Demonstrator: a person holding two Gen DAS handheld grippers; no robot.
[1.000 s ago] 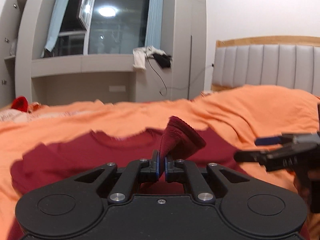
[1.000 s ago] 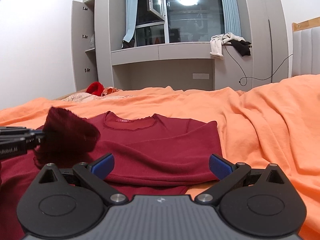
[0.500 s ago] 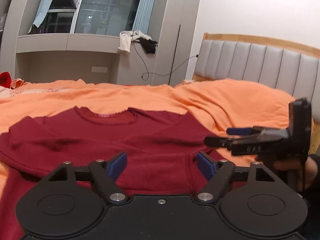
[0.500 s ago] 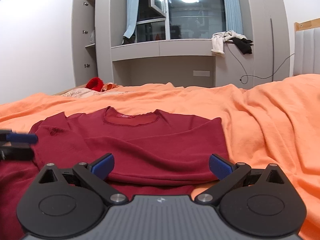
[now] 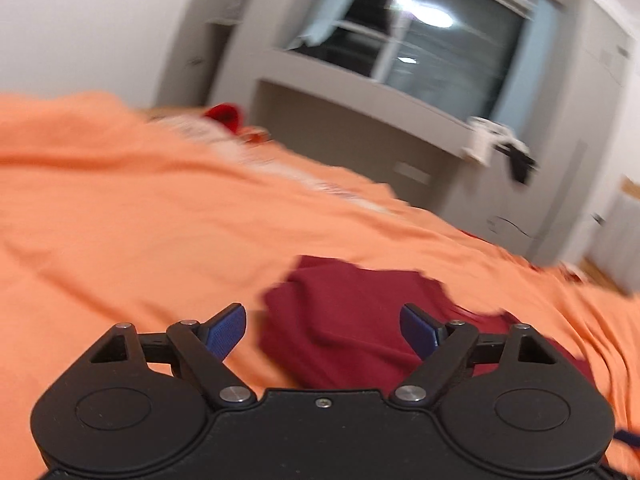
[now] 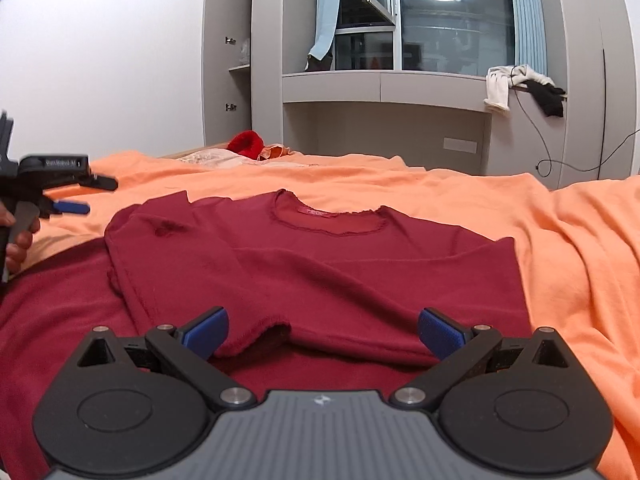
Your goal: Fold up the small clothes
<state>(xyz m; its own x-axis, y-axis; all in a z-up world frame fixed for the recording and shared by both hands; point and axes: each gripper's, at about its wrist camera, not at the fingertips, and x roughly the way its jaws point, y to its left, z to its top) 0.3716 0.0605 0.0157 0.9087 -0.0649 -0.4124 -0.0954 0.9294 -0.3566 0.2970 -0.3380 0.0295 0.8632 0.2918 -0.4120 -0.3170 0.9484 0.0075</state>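
A dark red long-sleeved top [image 6: 320, 264] lies flat on the orange bedspread [image 6: 560, 240], neck away from me, both sleeves folded across its chest. My right gripper [image 6: 322, 332] is open and empty, just above the top's near folded edge. My left gripper [image 5: 322, 330] is open and empty; its view is blurred and tilted, with a corner of the red top [image 5: 352, 320] between its fingers. It also shows in the right wrist view [image 6: 86, 196] at the far left, apart from the top.
A red item and pale clothes [image 6: 246, 146] lie at the bed's far edge. A grey wall unit with a window [image 6: 400, 88] stands behind, with white and black clothes [image 6: 520, 88] hanging on its ledge.
My left gripper let go of the sleeve it held a second ago, opened, then swung away to the left. The sleeve now lies flat across the top. My right gripper stayed open and moved little.
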